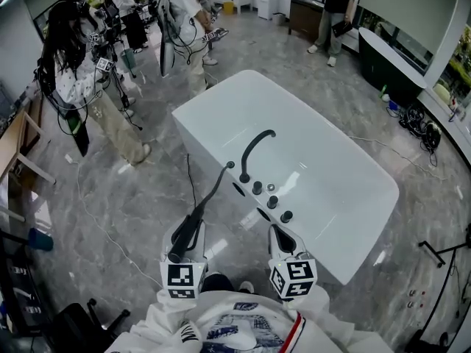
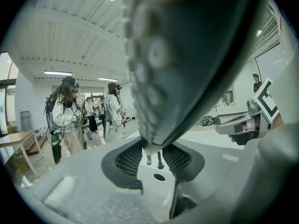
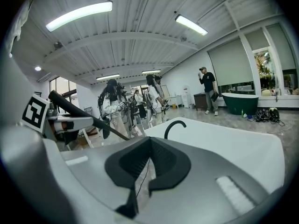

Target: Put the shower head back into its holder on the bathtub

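Observation:
A black shower head [image 1: 199,215] slants from my left gripper [image 1: 184,235] toward the white bathtub's [image 1: 331,190] near rim. The left gripper [image 2: 154,160] is shut on its wide end, and the nozzle face [image 2: 187,55] fills the top of the left gripper view. A row of black fittings [image 1: 272,201] and a curved black spout [image 1: 254,149] stand on that rim; which fitting is the holder I cannot tell. My right gripper [image 1: 283,237] hovers beside the left, close to the tub's wall. Its pads are together with nothing between them [image 3: 140,171]. The shower head's handle [image 3: 79,111] shows at its left.
Several people with gear stand on the marble floor at the back left [image 1: 81,72], and one person stands at the back right [image 1: 337,13]. A thin cable [image 1: 190,182] runs down the floor by the tub. A dark tub [image 1: 390,65] lines the right wall.

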`<state>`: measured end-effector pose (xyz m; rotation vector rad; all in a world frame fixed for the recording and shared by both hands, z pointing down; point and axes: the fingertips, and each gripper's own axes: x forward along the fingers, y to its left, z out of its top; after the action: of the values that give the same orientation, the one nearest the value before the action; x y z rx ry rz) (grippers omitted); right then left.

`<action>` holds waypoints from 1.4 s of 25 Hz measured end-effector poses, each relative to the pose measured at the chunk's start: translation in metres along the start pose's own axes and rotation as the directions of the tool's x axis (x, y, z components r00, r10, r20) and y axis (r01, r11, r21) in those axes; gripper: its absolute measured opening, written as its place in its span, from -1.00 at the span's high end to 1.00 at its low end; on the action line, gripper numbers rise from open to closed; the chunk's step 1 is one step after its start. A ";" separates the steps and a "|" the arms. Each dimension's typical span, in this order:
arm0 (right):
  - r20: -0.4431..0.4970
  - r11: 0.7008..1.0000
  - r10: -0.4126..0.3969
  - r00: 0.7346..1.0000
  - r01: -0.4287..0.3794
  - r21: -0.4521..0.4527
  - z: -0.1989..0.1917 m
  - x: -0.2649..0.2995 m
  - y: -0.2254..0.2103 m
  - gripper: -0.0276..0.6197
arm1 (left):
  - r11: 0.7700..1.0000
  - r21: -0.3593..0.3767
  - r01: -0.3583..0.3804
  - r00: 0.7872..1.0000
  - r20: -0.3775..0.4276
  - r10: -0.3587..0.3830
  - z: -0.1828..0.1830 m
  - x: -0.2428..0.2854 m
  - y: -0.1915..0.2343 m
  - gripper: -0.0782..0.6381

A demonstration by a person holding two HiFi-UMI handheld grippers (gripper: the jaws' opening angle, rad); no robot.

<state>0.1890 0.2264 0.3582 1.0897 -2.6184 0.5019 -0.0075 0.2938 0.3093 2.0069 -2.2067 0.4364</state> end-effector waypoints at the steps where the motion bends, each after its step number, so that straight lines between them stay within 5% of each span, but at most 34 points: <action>1: -0.005 1.000 0.005 1.000 -0.005 -0.001 -0.001 0.001 0.001 0.90 | 1.000 0.001 -0.005 1.000 -0.003 0.005 -0.001 0.000 0.001 0.40; 11: -0.024 1.000 0.010 1.000 -0.010 0.015 0.001 0.035 0.004 0.90 | 1.000 0.028 -0.013 1.000 0.003 0.013 0.004 0.022 0.023 0.40; 35: -0.038 0.996 -0.072 0.997 0.074 0.042 0.031 0.122 0.015 0.90 | 0.991 0.006 0.132 0.991 -0.019 -0.132 0.010 0.104 0.070 0.40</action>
<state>0.0915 0.1471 0.3716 1.1741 -2.5375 0.5599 -0.0871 0.1967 0.3211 2.1272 -2.0490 0.4461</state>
